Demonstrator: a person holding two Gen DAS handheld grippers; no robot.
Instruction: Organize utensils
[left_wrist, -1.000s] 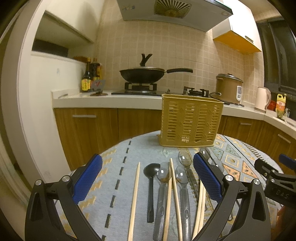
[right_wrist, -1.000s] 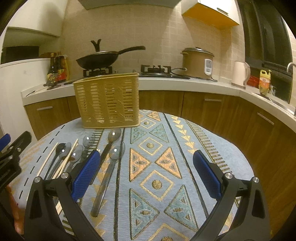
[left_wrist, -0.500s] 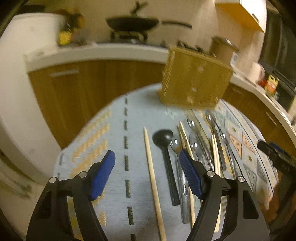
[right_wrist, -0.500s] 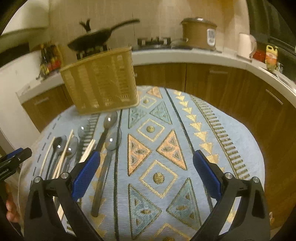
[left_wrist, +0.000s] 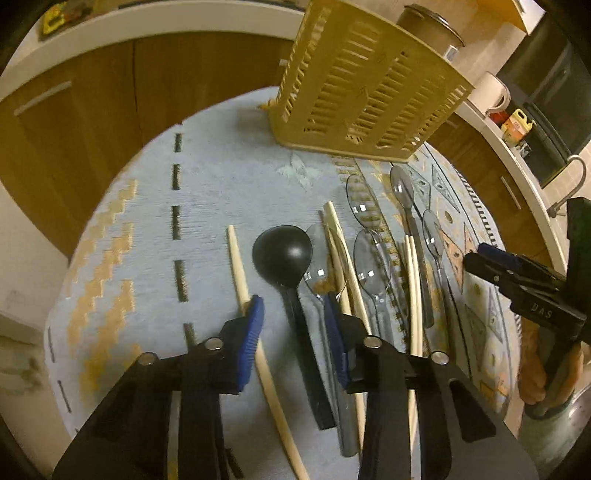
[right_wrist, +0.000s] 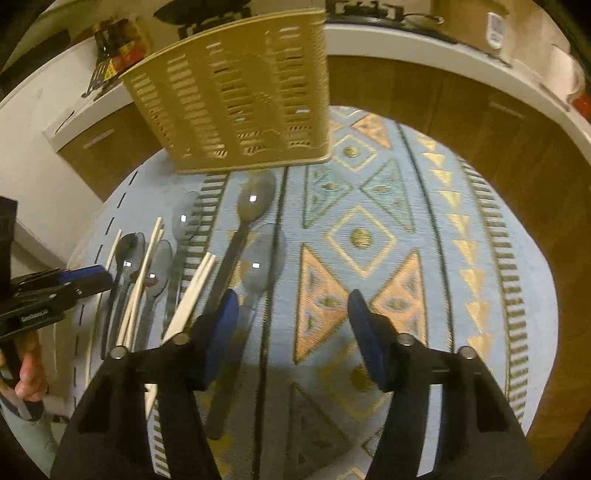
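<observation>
Several utensils lie in a row on the patterned tablecloth (left_wrist: 229, 192): a black spoon (left_wrist: 284, 254), clear plastic spoons (left_wrist: 371, 266) and wooden chopsticks (left_wrist: 238, 266). A yellow slotted basket (left_wrist: 362, 92) stands behind them. My left gripper (left_wrist: 293, 310) points down over the black spoon's handle; its jaws are closing, with the handle between the pads and a gap on each side. My right gripper (right_wrist: 291, 306) hovers over the cloth with its jaws closing. A clear spoon (right_wrist: 262, 266) lies just ahead of its left finger (right_wrist: 225, 310), and nothing is gripped.
The basket (right_wrist: 240, 99) sits at the far side of the round table. The other gripper shows at the edge of each view, at the right (left_wrist: 517, 280) and at the left (right_wrist: 66, 284), each with a hand below it. Wooden cabinets and a white counter (right_wrist: 443, 48) ring the table.
Both grippers have tipped downward and moved in over the utensils. Both sets of jaws have narrowed, and the left one now straddles the black spoon's handle.
</observation>
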